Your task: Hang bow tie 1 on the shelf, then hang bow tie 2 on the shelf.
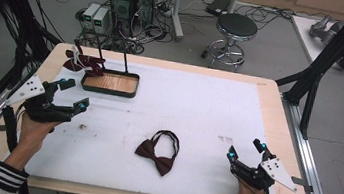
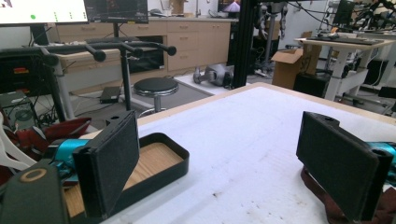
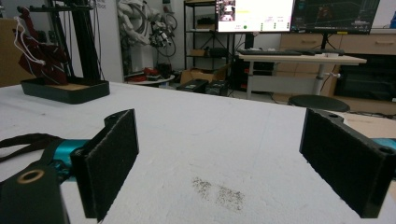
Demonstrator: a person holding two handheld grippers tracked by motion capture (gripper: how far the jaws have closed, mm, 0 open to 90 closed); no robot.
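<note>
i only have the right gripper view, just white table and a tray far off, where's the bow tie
Observer: The high view shows the bow tie lying flat on the white mat, between the two grippers, to the left of the right gripper.
Operator: is the left one holding anything
Observer: No. The left gripper is open and empty, near the tray.
Operator: whats that red thing by the tray
Observer: More dark red bow ties, hanging on the black rack that rises from the tray.
</note>
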